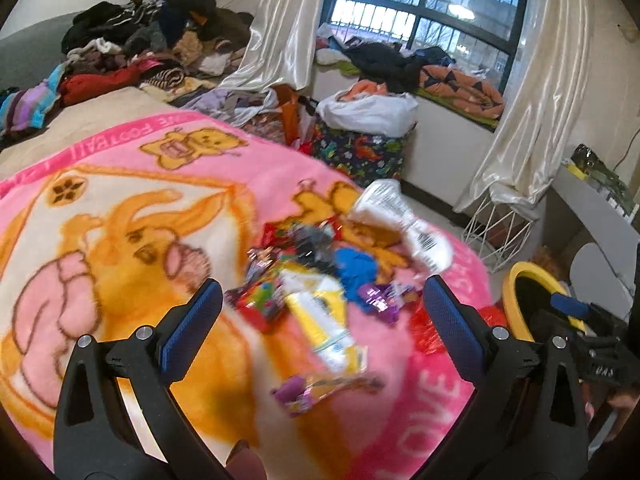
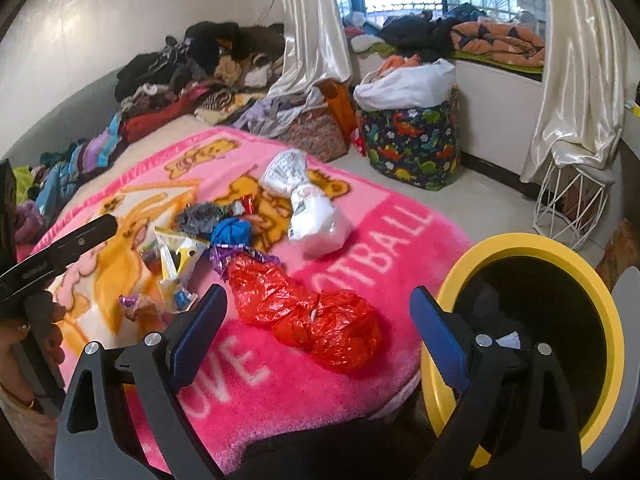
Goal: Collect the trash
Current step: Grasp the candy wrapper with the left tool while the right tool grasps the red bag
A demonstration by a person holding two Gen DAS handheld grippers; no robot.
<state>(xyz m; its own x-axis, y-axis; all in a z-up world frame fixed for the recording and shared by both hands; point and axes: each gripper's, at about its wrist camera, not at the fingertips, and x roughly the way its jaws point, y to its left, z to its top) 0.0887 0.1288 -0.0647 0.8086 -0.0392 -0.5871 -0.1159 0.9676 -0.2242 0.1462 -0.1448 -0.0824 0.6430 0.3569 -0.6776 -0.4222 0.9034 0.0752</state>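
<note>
The right tongs (image 2: 318,330) are spread wide and empty, hovering just before the red plastic bag (image 2: 308,316) on the pink blanket (image 2: 280,396). The left tongs (image 1: 322,320) are also spread and empty, above the wrapper pile (image 1: 312,280). I think the step is to take the red bag: come down over its knotted middle, pinch firmly, then carry it to the yellow-rimmed bin (image 2: 532,246) beside the bed. I count one red bag, one white bag (image 2: 316,220), one bin; the blurred wrappers I cannot count.

Cool daylight from window (image 1: 424,4); left view motion-blurred, possibly moving; fisheye edges bent, dark corners.
</note>
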